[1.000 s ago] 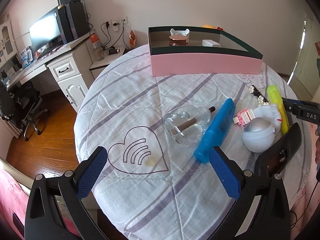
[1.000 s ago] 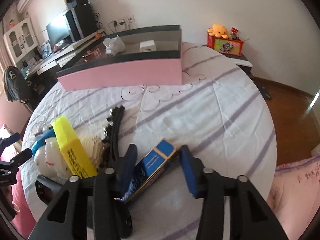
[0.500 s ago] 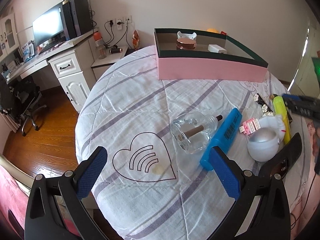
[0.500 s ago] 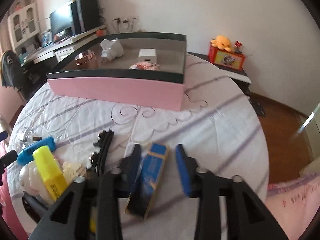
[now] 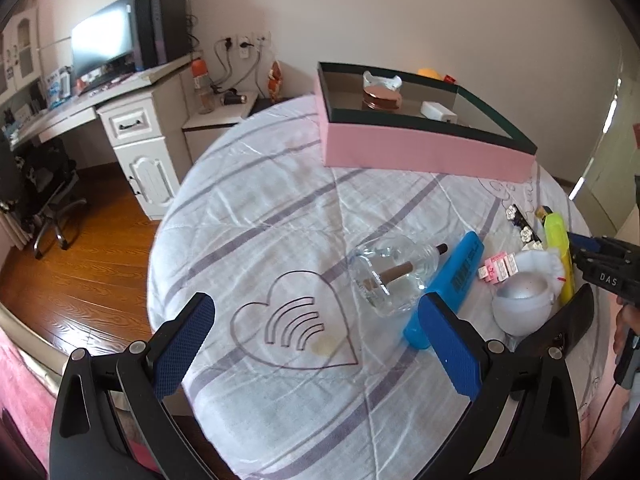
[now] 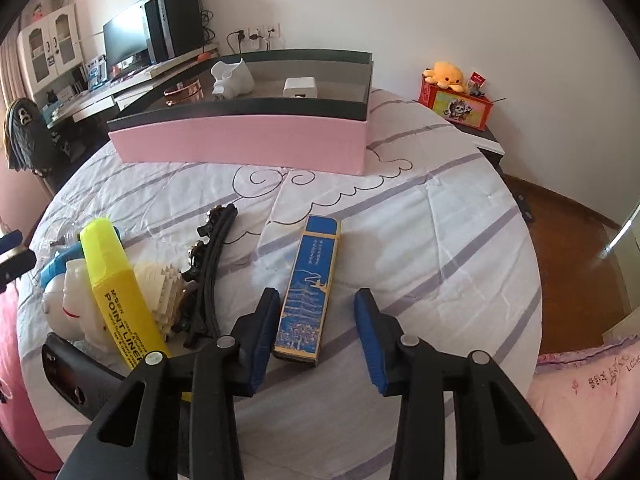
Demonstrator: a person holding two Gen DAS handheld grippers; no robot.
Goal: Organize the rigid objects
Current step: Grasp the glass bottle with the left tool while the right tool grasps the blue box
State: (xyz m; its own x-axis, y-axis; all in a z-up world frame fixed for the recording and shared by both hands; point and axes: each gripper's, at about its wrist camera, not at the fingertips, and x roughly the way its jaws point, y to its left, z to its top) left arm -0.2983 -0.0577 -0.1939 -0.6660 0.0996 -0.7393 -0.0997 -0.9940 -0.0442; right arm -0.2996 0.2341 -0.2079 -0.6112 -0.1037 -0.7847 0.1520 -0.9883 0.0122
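Right gripper (image 6: pixel 316 322): jaws parted, empty, near end of blue box (image 6: pixel 310 288) between them, flat on bed (image 6: pixel 420 240). Left gripper (image 5: pixel 316 344): jaws wide, empty, above heart print. Pink tray (image 6: pixel 240 140) beyond.

Blue box (image 6: pixel 311 288) flat on bedspread (long, illustrated).

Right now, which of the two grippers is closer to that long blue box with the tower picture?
Right. The right gripper has the long blue box lying between its open fingers. The left gripper hangs over the heart drawing, across the pile of objects from it.
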